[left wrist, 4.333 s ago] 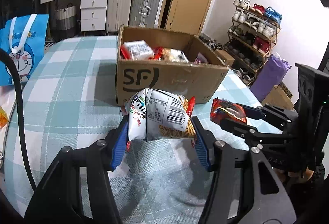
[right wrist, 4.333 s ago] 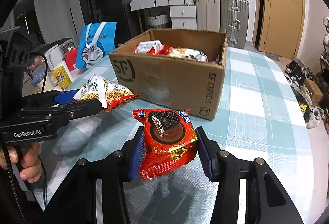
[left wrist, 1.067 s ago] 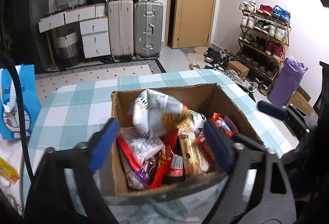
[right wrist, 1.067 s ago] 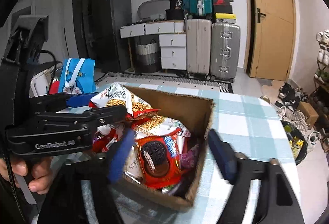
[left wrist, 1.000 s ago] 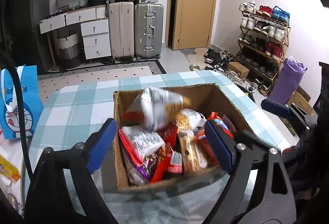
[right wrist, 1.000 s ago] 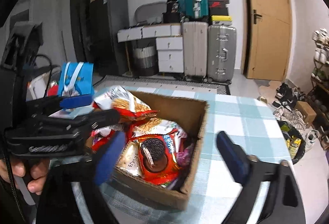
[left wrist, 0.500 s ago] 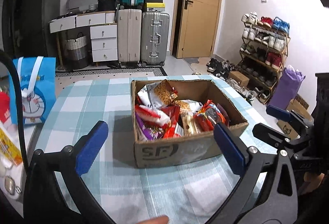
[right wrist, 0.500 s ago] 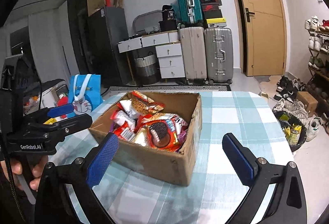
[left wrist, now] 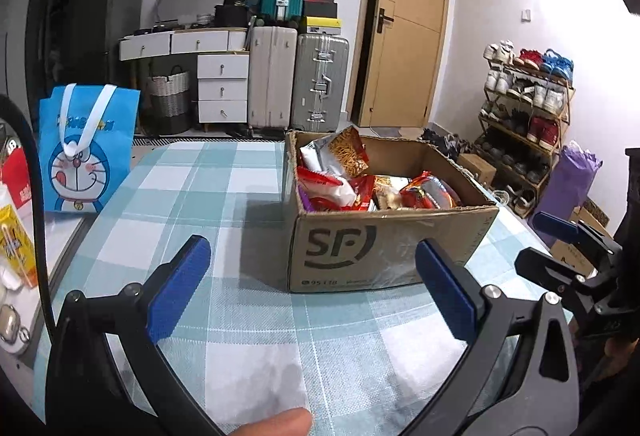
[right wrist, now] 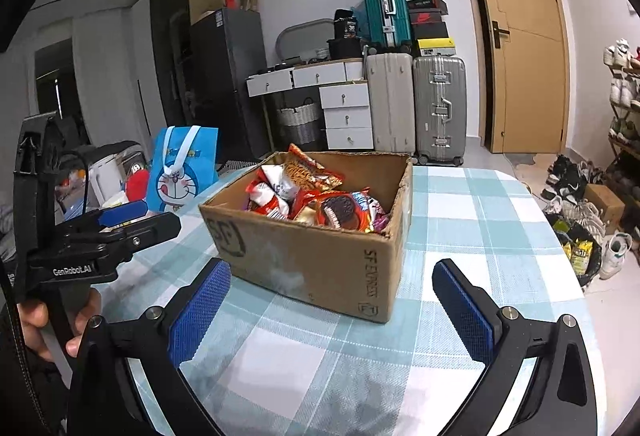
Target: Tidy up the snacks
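A brown SF cardboard box (left wrist: 384,248) (right wrist: 320,264) stands on the checked tablecloth, full of snack packets. A noodle snack bag (left wrist: 350,152) (right wrist: 308,170) stands at its far left corner. A red cookie packet (right wrist: 340,214) (left wrist: 430,192) lies near the right side. My left gripper (left wrist: 312,292) is open and empty, low over the table in front of the box. My right gripper (right wrist: 332,312) is open and empty, in front of the box's near corner.
A blue Doraemon bag (left wrist: 86,152) stands at the table's left side, with a yellow carton (left wrist: 14,248) and small items beyond the edge. Suitcases (left wrist: 296,76), drawers and a door line the far wall. A shoe rack (left wrist: 528,116) stands to the right.
Both grippers opened over the box and dropped the noodle bag and the cookie packet in. Both have since drawn back and down to the table in front of the box.
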